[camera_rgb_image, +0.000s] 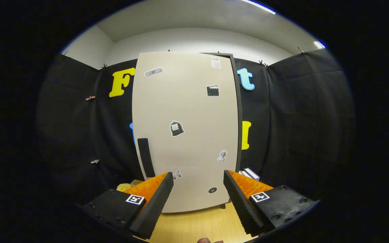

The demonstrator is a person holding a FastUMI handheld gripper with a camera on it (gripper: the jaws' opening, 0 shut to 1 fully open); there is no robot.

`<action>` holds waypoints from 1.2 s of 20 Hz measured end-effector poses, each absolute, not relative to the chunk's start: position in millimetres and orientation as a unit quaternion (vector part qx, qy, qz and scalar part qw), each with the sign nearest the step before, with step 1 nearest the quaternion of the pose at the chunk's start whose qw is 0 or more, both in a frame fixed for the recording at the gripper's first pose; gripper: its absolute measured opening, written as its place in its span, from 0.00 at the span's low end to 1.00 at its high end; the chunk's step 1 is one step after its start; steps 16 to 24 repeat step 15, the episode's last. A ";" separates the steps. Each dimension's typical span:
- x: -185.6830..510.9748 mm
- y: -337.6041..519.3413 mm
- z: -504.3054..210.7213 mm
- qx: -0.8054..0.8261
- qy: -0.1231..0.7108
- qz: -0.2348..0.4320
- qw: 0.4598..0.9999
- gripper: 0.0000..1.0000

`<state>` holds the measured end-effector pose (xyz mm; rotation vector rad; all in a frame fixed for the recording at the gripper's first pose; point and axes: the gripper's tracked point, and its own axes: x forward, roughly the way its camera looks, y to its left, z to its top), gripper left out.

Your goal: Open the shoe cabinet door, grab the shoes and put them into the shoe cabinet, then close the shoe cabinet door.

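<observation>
Two fingers of the gripper (198, 195) spread wide, holding nothing. Shoe cabinet (184, 135) stands just ahead, door shut, dark handle (146, 157) near its left edge. Bare wooden floor (198, 226) between; white shoes (249, 173) beside its right corner.

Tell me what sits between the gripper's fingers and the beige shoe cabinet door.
Nothing: the gripper view shows only bare wooden floor between the open gripper and the closed, sticker-dotted beige shoe cabinet door ahead.

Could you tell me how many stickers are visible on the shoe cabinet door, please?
7 on the shoe cabinet door: two along the top, one upper right, one mid-door, three low down near the open gripper. Its fingers may hide more.
</observation>
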<state>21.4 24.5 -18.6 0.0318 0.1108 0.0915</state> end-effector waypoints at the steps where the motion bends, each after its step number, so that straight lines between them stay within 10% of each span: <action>1: 21.0 23.8 -17.9 0.016 0.054 0.045 0.997 0.98; 24: 20.2 28.2 -17.5 0.016 0.055 0.049 0.997 0.98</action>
